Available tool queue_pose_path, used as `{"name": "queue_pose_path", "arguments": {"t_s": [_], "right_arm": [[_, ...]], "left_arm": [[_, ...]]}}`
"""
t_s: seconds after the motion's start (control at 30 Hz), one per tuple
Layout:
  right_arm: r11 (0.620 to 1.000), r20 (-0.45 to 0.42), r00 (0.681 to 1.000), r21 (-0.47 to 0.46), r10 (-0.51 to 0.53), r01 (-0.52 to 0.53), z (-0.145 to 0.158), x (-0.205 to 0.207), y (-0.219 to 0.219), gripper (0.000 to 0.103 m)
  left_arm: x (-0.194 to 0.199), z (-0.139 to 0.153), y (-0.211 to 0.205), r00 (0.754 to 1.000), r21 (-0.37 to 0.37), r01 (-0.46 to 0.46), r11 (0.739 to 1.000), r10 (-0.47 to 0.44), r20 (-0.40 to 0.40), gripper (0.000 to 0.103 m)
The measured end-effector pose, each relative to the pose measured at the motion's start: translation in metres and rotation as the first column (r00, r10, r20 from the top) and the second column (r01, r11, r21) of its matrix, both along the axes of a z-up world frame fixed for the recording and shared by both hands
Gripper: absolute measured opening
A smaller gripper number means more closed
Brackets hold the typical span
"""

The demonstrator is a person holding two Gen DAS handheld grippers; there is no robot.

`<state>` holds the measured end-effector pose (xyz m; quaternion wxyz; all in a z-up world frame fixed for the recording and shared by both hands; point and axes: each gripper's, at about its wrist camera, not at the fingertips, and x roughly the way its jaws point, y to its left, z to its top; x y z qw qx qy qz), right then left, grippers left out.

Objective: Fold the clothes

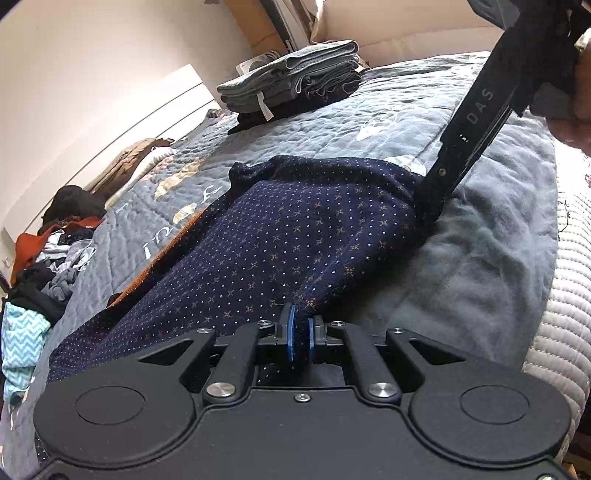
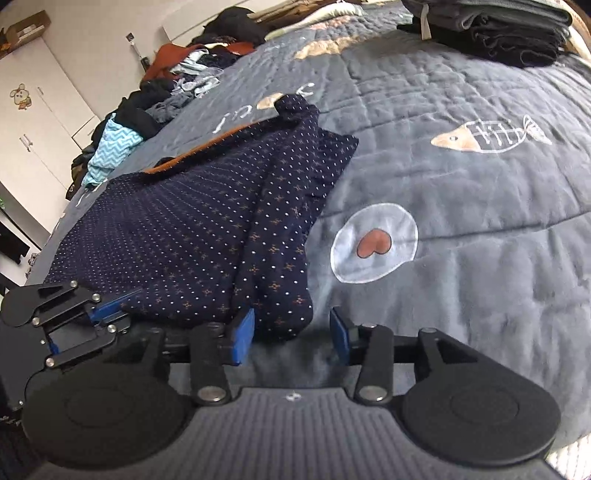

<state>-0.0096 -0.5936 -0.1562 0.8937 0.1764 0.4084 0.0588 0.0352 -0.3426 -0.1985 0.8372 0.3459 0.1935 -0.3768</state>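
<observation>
Our left gripper (image 1: 300,338) clamps navy dotted garment (image 1: 280,236) on quilt (image 1: 480,258); our right gripper (image 2: 291,338) spread apart beside garment corner.

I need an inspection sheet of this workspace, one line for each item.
Surface: grey quilt with fish print on a bed.
Job's things: navy dotted garment spread flat, orange trim on one edge; folded stack at the far side.
Clutter: unfolded clothes pile along the quilt's far edge.
Grippers: left gripper shut on the garment's edge; right gripper open at the garment's corner.
Cables: nothing seen.
Surroundings: white cupboard, cardboard box on top.
</observation>
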Motion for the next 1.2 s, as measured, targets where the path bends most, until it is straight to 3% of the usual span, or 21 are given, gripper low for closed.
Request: {"name": "queue_pose_path", "arguments": {"t_s": [0.07,0.1,0.13,0.17,0.5,0.57,0.7,0.83,0.93,1.03,1.2], "right_arm": [[1.000,0.020,1.000,-0.015,-0.001,0.001,0.003,-0.002,0.000,0.037],[1.000,0.030,1.000,-0.023,-0.001,0.002,0.004,-0.003,0.001,0.030],[1.000,0.039,0.999,-0.031,-0.001,0.002,0.005,-0.004,0.001,0.012],[0.999,0.049,0.999,-0.039,-0.001,0.003,0.007,-0.005,0.001,0.008],[0.993,0.147,0.989,-0.115,0.002,0.015,0.020,-0.016,0.004,0.005],[0.999,0.009,1.000,-0.042,-0.019,0.020,0.004,-0.003,-0.005,0.006],[0.998,-0.077,0.995,0.017,-0.063,0.065,-0.006,0.005,-0.017,0.006],[0.989,-0.062,0.989,0.055,-0.133,0.136,-0.001,-0.003,-0.028,0.006],[0.963,-0.012,0.966,0.073,-0.258,0.258,0.010,-0.015,-0.045,0.006],[0.965,0.068,0.971,0.143,-0.229,0.218,0.021,-0.022,-0.047,0.007],[0.967,0.123,0.991,0.254,-0.053,0.020,0.021,-0.003,-0.014,0.008]], "left_arm": [[0.000,0.000,0.000,1.000,0.000,0.000,1.000,0.000,-0.002,0.008],[0.001,0.000,0.001,1.000,-0.001,0.000,1.000,0.000,-0.004,0.008],[0.001,0.000,0.001,1.000,-0.002,0.000,1.000,0.000,-0.006,0.008],[0.001,0.000,0.001,1.000,-0.004,0.000,1.000,0.000,-0.008,0.008],[0.000,0.002,0.001,1.000,0.005,0.021,1.000,-0.021,-0.010,0.008],[-0.001,-0.003,0.000,1.000,0.026,0.029,0.999,-0.029,-0.003,0.008],[-0.002,-0.008,-0.001,0.999,0.045,0.040,0.998,-0.040,0.003,0.008],[0.000,-0.007,0.000,1.000,0.041,0.030,0.999,-0.029,-0.004,0.008],[0.001,-0.006,0.001,1.000,0.034,0.025,0.999,-0.024,-0.010,0.008],[0.000,-0.006,0.000,1.000,0.034,0.022,0.999,-0.021,-0.010,0.008],[0.000,-0.005,0.001,1.000,0.028,0.017,0.999,-0.016,-0.014,0.008]]}}
